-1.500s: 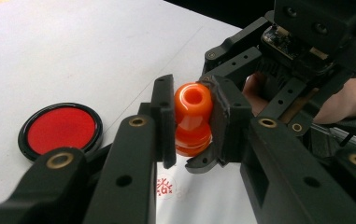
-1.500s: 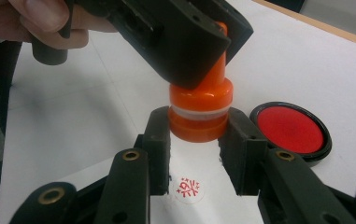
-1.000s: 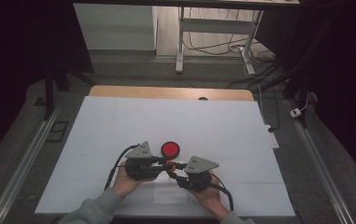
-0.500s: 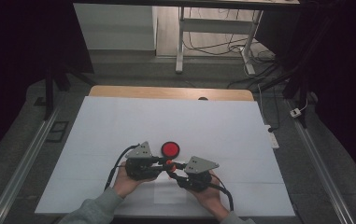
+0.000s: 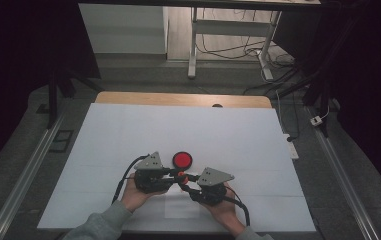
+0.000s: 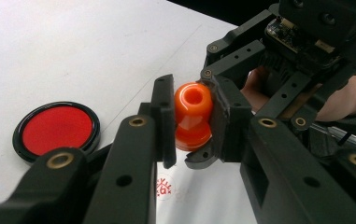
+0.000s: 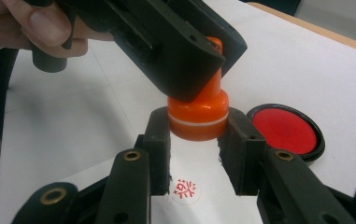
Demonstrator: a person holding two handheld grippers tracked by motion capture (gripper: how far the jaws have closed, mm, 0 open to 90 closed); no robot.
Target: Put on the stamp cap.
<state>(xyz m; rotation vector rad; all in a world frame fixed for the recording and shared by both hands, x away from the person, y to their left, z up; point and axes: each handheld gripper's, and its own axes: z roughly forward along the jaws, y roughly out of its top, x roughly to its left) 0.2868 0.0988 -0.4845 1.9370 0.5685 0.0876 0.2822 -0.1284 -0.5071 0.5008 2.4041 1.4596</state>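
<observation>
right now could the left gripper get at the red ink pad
Probably not yet. The left gripper is shut on the orange stamp, whose base the right gripper also clamps. The red ink pad lies open just beyond on the white sheet, nothing between, but the fingers are occupied.

**Crowded at the stamp, open beyond**

I am seeing both grippers, the left gripper (image 5: 174,174) and the right gripper (image 5: 184,186), crowding around the orange stamp (image 6: 193,115), leaving no gap between them. The red ink pad (image 5: 182,160) is sitting just beyond, blocking that forward path. The white table (image 5: 228,135) is lying open farther out and to either side.
</observation>
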